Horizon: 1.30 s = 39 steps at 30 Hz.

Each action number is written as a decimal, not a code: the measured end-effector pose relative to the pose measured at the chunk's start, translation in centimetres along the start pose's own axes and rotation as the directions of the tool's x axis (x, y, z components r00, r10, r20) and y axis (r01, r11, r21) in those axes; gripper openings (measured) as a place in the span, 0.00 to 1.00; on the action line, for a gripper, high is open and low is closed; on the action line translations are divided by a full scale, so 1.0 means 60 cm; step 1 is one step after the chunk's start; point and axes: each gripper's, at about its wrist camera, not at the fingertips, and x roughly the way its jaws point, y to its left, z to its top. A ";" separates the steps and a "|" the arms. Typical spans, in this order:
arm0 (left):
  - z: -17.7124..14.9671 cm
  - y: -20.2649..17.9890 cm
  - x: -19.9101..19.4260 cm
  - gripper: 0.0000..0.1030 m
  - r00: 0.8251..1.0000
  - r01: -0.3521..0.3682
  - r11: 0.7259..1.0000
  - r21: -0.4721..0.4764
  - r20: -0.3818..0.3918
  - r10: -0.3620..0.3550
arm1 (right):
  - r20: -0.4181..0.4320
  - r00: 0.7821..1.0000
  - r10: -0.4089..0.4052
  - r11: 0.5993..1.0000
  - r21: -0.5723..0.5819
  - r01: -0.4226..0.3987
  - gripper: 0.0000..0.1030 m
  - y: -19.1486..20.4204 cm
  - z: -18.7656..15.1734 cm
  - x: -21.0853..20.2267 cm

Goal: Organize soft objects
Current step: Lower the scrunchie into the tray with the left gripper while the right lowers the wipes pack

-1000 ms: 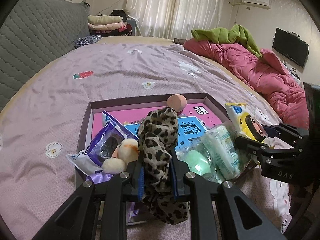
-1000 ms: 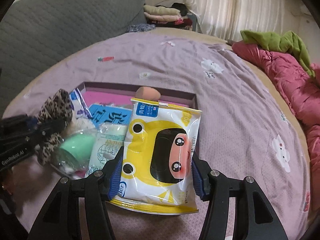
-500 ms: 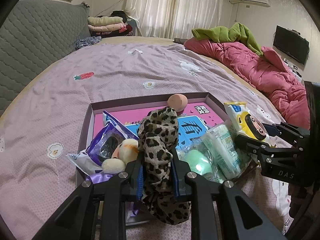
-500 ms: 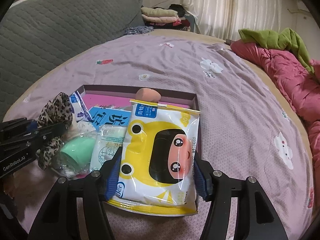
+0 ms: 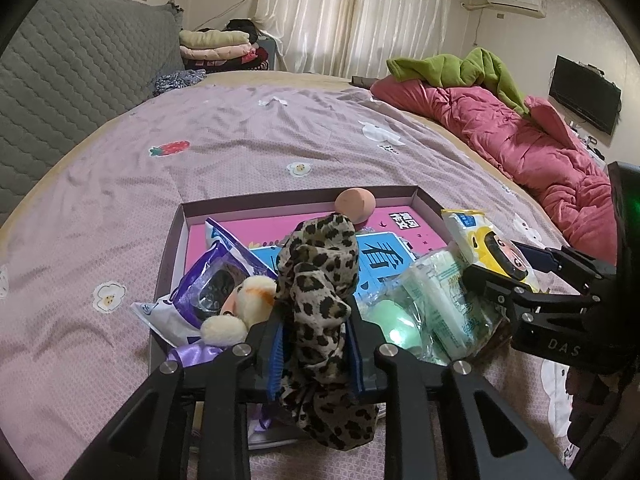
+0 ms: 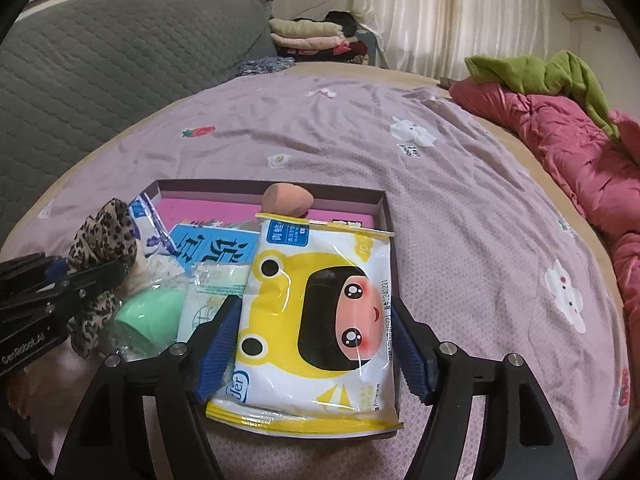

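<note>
While left tool (image 5: 316,344) grips scrunchie (image 5: 320,280), right tool (image 6: 316,344) clamps wipes pack (image 6: 316,312) over tray (image 6: 382,204) edge

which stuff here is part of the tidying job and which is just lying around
Job: leopard scrunchie in left gripper; yellow wipes pack in right gripper; box; peach sponge; green sponge.

Lying about: pink quilt, green blanket, folded clothes.
</note>
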 end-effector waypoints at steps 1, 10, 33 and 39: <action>0.000 0.002 0.000 0.27 1.000 0.003 1.000 -0.001 -0.001 -0.003 | 0.002 1.000 -0.002 1.000 0.001 0.002 0.71 0.000 0.000 0.000; 0.001 0.002 -0.002 0.37 1.000 0.019 1.000 -0.009 -0.003 -0.019 | 0.034 0.999 -0.022 1.000 -0.005 0.022 0.72 -0.001 0.004 -0.012; 0.010 -0.001 -0.002 0.55 0.999 0.032 0.999 -0.044 0.002 -0.032 | 0.051 0.999 -0.005 1.000 -0.016 0.006 0.72 0.003 0.006 -0.019; 0.013 -0.003 -0.005 0.63 1.000 0.019 0.999 -0.048 0.008 -0.018 | 0.066 0.998 -0.004 1.000 -0.026 0.006 0.72 0.010 0.006 -0.023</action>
